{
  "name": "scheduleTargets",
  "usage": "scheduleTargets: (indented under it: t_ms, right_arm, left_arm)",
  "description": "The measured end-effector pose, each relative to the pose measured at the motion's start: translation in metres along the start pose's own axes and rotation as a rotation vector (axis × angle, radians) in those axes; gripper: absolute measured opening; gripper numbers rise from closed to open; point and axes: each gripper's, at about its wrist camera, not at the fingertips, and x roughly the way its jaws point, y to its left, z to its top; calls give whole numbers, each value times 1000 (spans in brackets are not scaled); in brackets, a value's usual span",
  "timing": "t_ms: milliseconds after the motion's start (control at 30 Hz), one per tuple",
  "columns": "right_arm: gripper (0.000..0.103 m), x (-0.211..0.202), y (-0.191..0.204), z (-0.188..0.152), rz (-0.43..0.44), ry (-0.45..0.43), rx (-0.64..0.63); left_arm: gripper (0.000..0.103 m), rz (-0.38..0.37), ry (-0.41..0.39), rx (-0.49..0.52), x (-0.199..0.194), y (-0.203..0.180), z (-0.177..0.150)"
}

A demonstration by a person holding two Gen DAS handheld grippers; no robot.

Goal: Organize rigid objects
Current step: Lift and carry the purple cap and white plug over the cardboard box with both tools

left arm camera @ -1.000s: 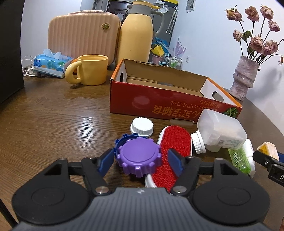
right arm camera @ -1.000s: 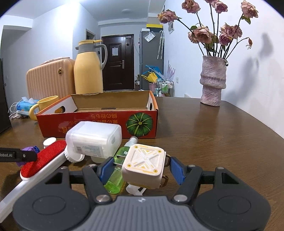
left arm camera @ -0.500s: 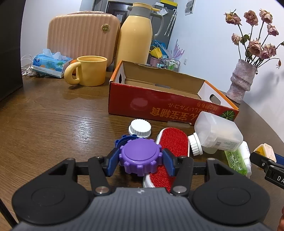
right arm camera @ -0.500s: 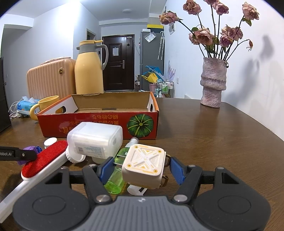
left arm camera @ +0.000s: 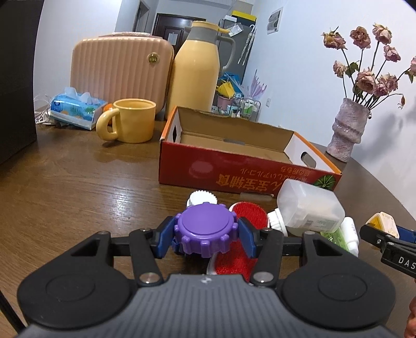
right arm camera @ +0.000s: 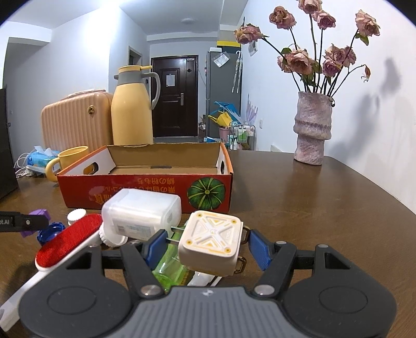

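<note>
Yellow mug (left arm camera: 132, 120), thermos (left arm camera: 196, 70), vase (right arm camera: 312, 128).

Both wrist cameras look low and close across the brown wooden table (left arm camera: 78, 187), sharing the red cardboard box (left arm camera: 234, 174) (right arm camera: 145, 189) at mid-frame.

I see a big brown wooden table (right arm camera: 312, 197) in a room with white walls (right arm camera: 377, 117). Far back there is a dark door (right arm camera: 174, 96) and a tall grey fridge (right arm camera: 223, 91). A round light (right arm camera: 186, 20) sits on the ceiling.

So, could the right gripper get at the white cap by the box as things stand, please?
Probably not directly: the right gripper frames the cream block, and the white bottle and red brush lie before the cap.
</note>
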Motion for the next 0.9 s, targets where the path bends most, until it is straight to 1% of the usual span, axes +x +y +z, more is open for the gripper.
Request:
scheduleTargets:
  t_ms: [400, 600, 900]
  right_arm:
    - [67, -1, 1, 18, 26, -46, -16]
    - [67, 3, 4, 30, 49, -73, -34]
    - [67, 11, 9, 53, 83, -109, -55]
  left_arm:
    - [54, 1, -58, 30, -14, -10, 20]
    - [54, 8, -82, 51, -13, -18, 32]
    - [54, -1, -118, 51, -11, -29, 54]
